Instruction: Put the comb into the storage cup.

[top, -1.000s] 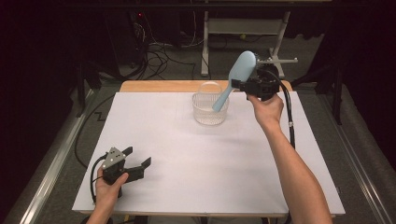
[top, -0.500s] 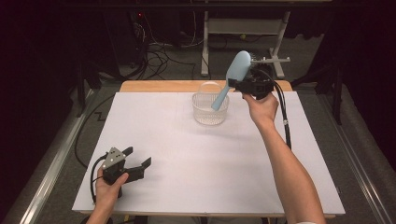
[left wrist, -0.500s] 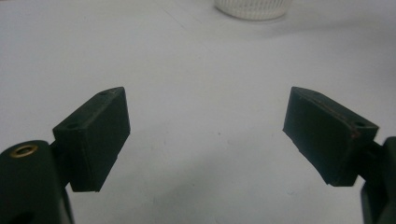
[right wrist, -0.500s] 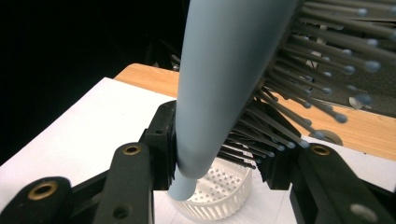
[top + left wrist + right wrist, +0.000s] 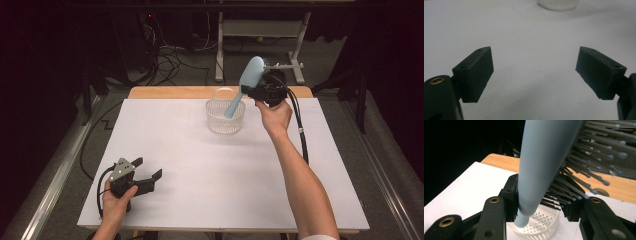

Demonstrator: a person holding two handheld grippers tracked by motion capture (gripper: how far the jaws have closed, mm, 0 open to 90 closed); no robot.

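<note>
My right gripper [image 5: 254, 91] is raised over the far side of the table, shut on a light blue hairbrush [image 5: 245, 86]. The brush is tilted, head up and handle end down over the mouth of a white perforated basket [image 5: 224, 124]. In the right gripper view the jaws clamp the hairbrush [image 5: 541, 165] where handle meets head, with its dark bristles to the right and the basket [image 5: 544, 226] just below. At the near left my left gripper [image 5: 148, 168] rests low on the white table with nothing in it. Its jaws stand wide apart in its own view [image 5: 534, 72].
A white sheet [image 5: 200, 170] covers the table, with a strip of wooden edge [image 5: 170, 92] behind the basket. Cables and a metal stand lie on the dark floor beyond. The basket's bottom edge [image 5: 557, 4] lies far ahead of the left gripper.
The right hand has drifted slightly left with the brush, bringing the handle end closer over the basket. The left gripper has not moved.
</note>
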